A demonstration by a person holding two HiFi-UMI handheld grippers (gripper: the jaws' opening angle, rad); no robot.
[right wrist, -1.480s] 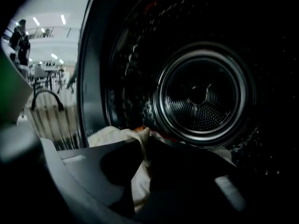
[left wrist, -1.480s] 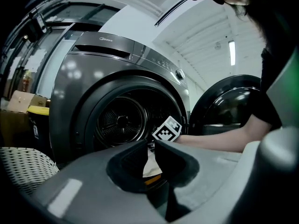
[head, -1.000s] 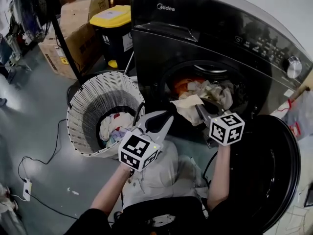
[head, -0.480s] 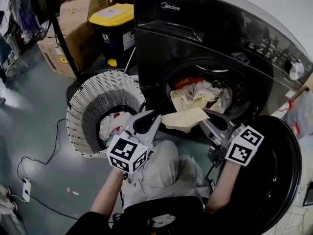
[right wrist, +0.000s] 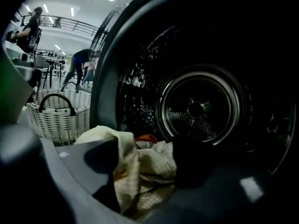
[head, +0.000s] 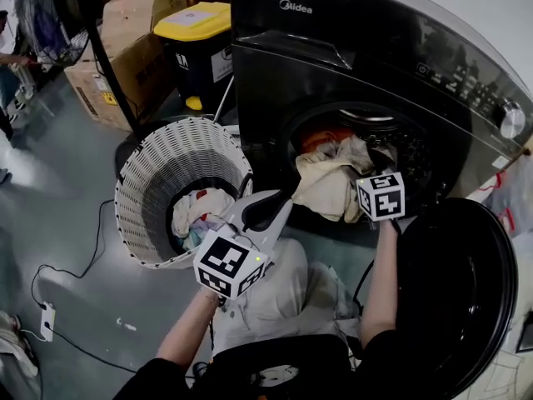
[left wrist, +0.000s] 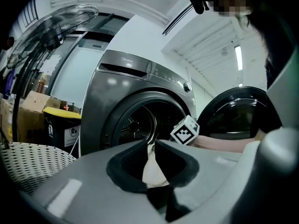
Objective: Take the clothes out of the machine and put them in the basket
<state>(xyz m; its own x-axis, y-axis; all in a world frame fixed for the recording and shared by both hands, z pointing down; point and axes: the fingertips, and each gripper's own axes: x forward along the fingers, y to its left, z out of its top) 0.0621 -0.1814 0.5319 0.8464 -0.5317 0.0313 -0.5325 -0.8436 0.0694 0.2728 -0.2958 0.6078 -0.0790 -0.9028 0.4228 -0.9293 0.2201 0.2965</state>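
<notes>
The dark washing machine (head: 333,40) stands with its round door (head: 458,290) swung open at the right. A cream cloth (head: 325,182) hangs bunched out of the drum mouth, and an orange garment (head: 321,138) lies behind it. My right gripper (head: 356,186) is at the mouth, shut on the cream cloth (right wrist: 145,167), which fills the space between its jaws (right wrist: 140,176). My left gripper (head: 279,202) hovers shut and empty between the machine and the white woven basket (head: 137,173); its tips (left wrist: 150,143) almost touch. Clothes (head: 200,211) lie in the basket.
A black bin with a yellow lid (head: 191,27) and cardboard boxes (head: 125,32) stand behind the basket. A cable and a power strip (head: 46,315) lie on the floor at the left. The person's knees are under the grippers. People (right wrist: 81,59) stand far off.
My right gripper moved up and left from the door back to the drum mouth, and the cream cloth now hangs bunched there. The left gripper shifted only slightly.
</notes>
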